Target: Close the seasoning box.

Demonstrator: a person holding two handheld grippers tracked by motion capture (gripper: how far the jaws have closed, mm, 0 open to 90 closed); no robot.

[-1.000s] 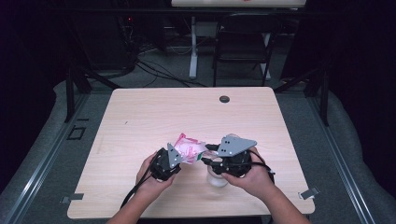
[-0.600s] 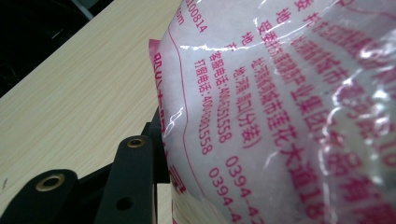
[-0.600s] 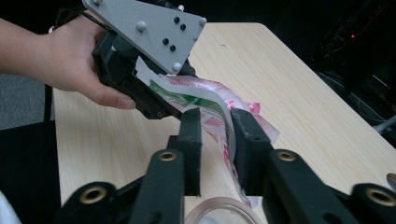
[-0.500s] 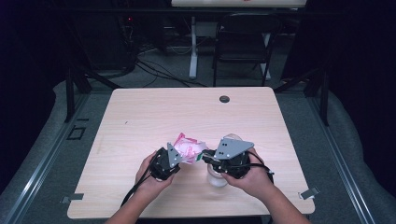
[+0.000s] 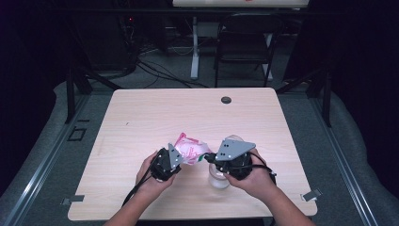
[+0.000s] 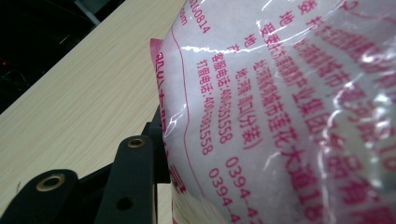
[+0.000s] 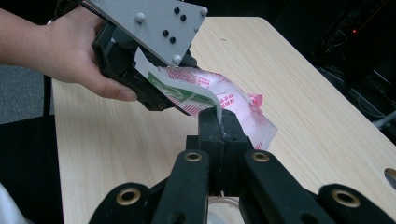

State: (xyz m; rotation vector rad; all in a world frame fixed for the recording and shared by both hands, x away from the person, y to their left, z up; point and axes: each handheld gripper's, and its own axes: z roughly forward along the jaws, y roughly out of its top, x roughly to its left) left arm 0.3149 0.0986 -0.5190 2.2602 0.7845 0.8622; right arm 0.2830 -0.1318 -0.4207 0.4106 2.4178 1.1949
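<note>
1. The pink-printed bag hangs above the counter, between both grippers.
2. Left gripper apparently grasps the bag's body.
3. Right gripper: jaws, just closing, pinch the bag's edge, above a clear cup.

A light wooden table carries a clear jar near its front edge.

Dim room, pale wooden table

Black folding chair at 12 o'clock beyond it; grey carpet around; cables at 11.
</note>
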